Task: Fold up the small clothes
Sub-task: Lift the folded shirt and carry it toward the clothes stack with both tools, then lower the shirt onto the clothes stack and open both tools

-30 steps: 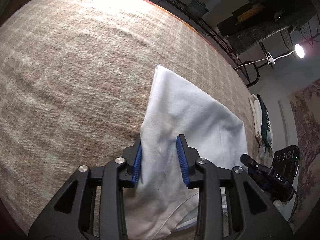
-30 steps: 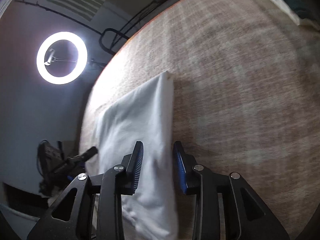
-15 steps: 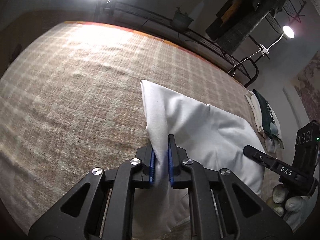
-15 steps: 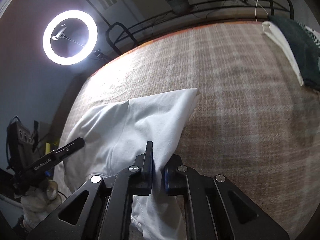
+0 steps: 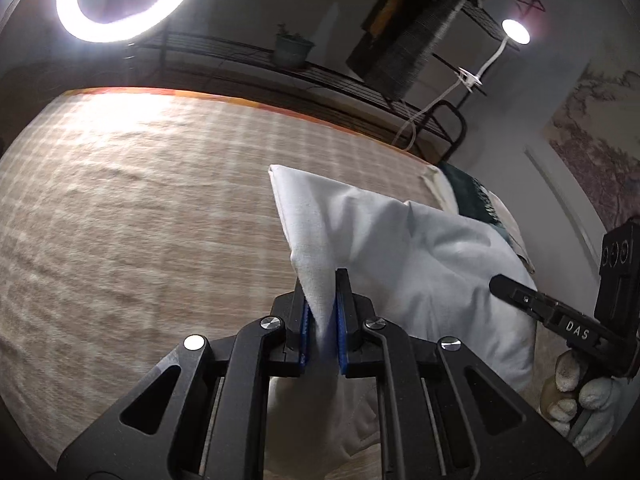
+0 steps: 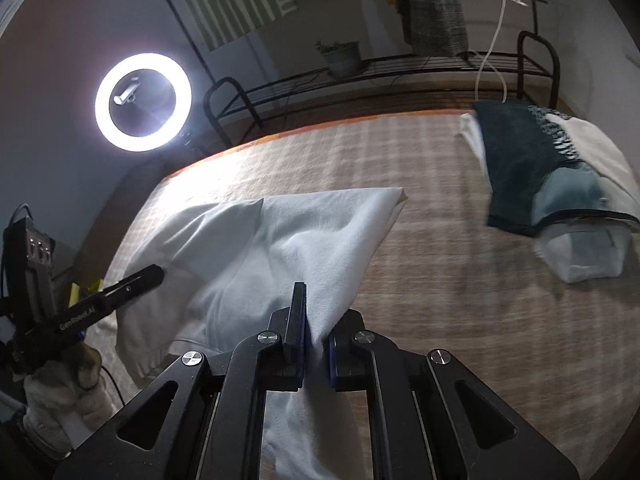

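A white garment lies on a beige plaid cloth, its near edge lifted. My left gripper is shut on the garment's left near edge. My right gripper is shut on the right near edge of the same white garment. Each gripper shows in the other's view: the right one in the left wrist view, the left one in the right wrist view. The garment's far edge still rests on the plaid cloth, and it sags between the two grippers.
A pile of folded clothes, dark green on top, sits at the right side of the surface. A ring light and a black metal rack with a potted plant stand behind the far edge.
Both grippers closed on the garment's near edge and lifted it up off the surface. The views tilted upward, showing more of the room behind.
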`<state>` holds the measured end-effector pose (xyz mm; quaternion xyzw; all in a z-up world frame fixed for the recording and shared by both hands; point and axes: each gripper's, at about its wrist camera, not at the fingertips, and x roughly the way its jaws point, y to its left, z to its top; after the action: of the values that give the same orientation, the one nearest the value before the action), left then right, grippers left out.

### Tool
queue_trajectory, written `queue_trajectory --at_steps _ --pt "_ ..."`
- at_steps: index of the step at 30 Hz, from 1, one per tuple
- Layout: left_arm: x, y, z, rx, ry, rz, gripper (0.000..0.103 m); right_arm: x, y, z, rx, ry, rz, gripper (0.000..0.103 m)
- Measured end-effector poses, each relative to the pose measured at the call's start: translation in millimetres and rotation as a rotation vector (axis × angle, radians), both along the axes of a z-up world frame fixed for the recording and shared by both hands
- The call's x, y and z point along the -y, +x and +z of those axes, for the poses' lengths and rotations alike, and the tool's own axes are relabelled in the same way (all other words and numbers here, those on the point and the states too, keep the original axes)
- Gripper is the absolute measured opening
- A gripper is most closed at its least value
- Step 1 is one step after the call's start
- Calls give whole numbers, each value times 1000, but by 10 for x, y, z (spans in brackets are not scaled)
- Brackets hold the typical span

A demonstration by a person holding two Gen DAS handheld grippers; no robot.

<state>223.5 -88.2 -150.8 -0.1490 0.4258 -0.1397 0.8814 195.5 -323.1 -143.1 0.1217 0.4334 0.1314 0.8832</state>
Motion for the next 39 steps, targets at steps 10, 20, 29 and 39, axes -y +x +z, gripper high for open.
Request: queue_trajectory --at_steps 10,20,29,39 --pt "1151 280 183 63 15 -122 9 929 -50 182 54 -29 -110 7" --pt "2356 856 241 130 27 -194 9 1794 263 421 116 -165 -205 7" --pt "3094 1495 91 163 44 -201 9 2497 825 392 153 -240 -263 7" --pt "3388 1794 -195 146 92 -189 9 2767 1224 69 123 -253 -283 7"
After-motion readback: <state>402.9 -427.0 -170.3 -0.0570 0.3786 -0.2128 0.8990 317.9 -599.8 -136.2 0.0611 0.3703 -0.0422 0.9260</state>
